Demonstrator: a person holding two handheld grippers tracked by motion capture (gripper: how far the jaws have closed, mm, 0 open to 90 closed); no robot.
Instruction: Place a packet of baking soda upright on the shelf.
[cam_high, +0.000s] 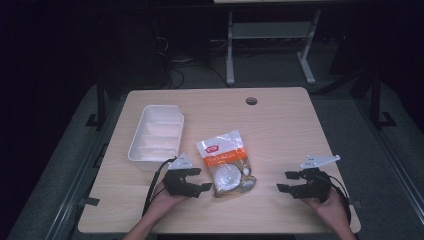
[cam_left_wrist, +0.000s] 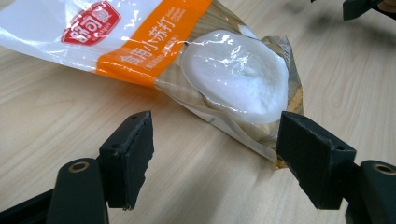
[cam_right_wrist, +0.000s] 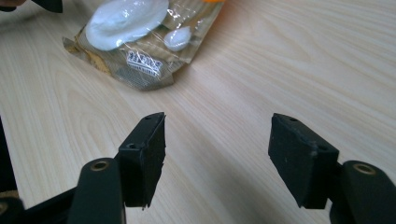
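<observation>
A clear bag (cam_high: 227, 162) with an orange band, a red logo and white powder inside lies flat on the wooden table (cam_high: 280, 125), near its front middle. My left gripper (cam_high: 200, 179) is open just left of the bag's lower end. In the left gripper view the bag (cam_left_wrist: 233, 77) lies right ahead of the open jaws, with its corner close to the right jaw. My right gripper (cam_high: 286, 181) is open over bare wood, well to the right of the bag. The right gripper view has the bag (cam_right_wrist: 135, 32) farther off at the upper left.
A white plastic tray (cam_high: 156, 134) with dividers stands on the table's left half, behind my left hand. A round cable hole (cam_high: 251, 101) sits near the far edge. Beyond the table stand the metal legs of another desk (cam_high: 230, 50) on a dark floor.
</observation>
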